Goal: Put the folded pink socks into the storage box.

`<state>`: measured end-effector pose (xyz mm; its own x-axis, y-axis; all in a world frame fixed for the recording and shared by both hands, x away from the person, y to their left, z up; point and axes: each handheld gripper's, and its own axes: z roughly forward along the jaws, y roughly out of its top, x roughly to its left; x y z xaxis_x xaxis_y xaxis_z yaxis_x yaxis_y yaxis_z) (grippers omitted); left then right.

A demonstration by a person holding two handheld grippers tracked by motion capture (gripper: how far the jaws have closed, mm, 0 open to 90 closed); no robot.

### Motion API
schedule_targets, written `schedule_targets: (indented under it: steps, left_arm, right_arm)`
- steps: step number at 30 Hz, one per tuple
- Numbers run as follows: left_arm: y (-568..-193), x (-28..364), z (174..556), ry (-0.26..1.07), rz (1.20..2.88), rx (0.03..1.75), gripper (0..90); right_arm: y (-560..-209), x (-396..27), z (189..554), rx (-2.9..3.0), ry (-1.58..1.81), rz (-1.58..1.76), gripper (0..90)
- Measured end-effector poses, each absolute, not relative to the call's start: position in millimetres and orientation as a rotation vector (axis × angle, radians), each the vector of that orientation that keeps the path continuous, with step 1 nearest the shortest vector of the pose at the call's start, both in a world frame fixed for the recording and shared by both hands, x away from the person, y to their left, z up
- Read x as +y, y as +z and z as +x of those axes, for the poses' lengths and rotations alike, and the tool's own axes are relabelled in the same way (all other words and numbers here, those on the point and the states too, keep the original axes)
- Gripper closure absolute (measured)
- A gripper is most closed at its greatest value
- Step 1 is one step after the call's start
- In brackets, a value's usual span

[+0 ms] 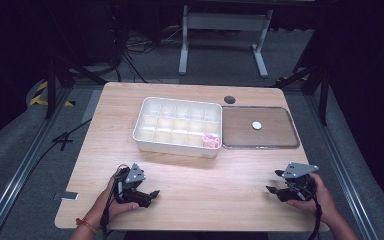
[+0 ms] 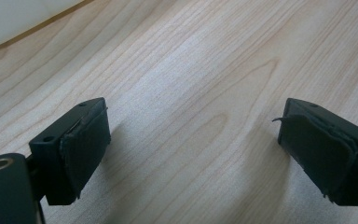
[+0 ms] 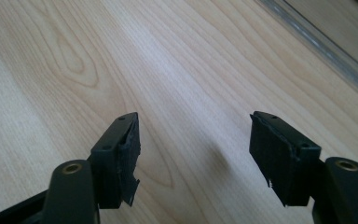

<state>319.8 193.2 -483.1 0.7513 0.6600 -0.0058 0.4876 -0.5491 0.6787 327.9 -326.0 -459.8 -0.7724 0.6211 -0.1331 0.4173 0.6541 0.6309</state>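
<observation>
**Both grippers empty at the near edge, tray and lid beyond**

High view: the left gripper (image 1: 152,193) sits low over the wooden table (image 1: 190,175), near the front edge on the left, held by the person's left hand (image 1: 111,202). Its jaws point toward the table's middle. In the left gripper view the two black jaws stand wide apart with only bare wood grain between them; nothing held. A corner of the white compartment tray (image 2: 14,18) shows at the top left of that view, well ahead of the jaws.

The right gripper (image 1: 274,181) is at the front right, held by the right hand (image 1: 320,200), jaws pointing left toward the table's middle. In the right gripper view the jaws are spread wide, with bare tabletop between them; nothing gripped. The edge of the clear lid (image 3: 326,46) crosses the top right corner of that view.

The white compartment tray (image 1: 145,137) lies at the table's centre, well apart from both grippers. A pink item (image 1: 210,140) sits in its near right corner compartment. The clear lid (image 1: 290,125) lies flat, touching the tray's right side, with a small white disc (image 1: 256,125) on it.
</observation>
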Motion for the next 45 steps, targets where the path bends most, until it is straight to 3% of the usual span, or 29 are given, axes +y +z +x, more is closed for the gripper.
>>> schedule_targets:
  steps: [13,45]
  left_arm:
    - [-483.1,193.2,320.1,0.33,2.266,0.855,9.1]
    - [-483.2,191.8,321.3,0.33,2.269,0.861,7.6]
  right_arm:
    - [-486.5,-355.1,322.0,2.431,1.101,0.976,27.3]
    - [-486.7,-355.1,322.7,2.425,1.094,0.989,24.8]
